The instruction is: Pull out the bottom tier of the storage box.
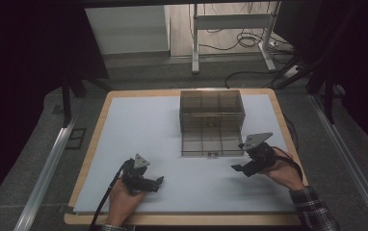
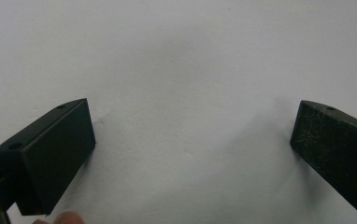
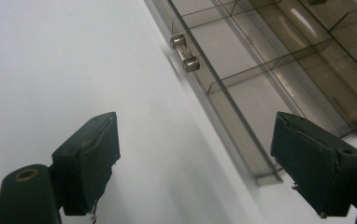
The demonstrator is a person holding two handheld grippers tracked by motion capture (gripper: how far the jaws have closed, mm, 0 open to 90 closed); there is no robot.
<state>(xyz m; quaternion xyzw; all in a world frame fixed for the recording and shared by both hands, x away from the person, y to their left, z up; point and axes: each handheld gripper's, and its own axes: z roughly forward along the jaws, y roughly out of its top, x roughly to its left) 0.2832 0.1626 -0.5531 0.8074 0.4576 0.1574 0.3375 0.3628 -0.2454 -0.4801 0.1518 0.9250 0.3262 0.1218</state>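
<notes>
- Two tools sit low at the near side of the counter (image 1: pixel 124 125), one in each hand of the person.
- The left tool (image 1: pixel 159 182) rests on the white mat with its jaws spread wide. Nothing is between them, just bare white mat.
- The right tool (image 1: pixel 237 168) is just in front of the box's right corner. Its jaws stand wide apart and hold nothing.
- A bit farther back sits the clear brown plastic box (image 1: pixel 212 115). It has little walls inside that cut it into small rooms.
- The box's lid (image 1: pixel 212 144) is swung open and lies flat on the mat, toward the person. A small shiny latch (image 3: pixel 185 53) sits on the lid's front edge.
- I think the job now is to shut the box, and the right tool looks set to do it.
- To do it well, slide one jaw under the thin front edge of the lid, near the latch, and pinch softly.
- Lift the lid slowly up and over in a round path, so the box does not skid back.
- The left tool could press on the box to keep it from sliding.
- Beyond the counter are the grey floor, some cables (image 1: pixel 242 41) and a white desk frame (image 1: pixel 195 43).
</notes>
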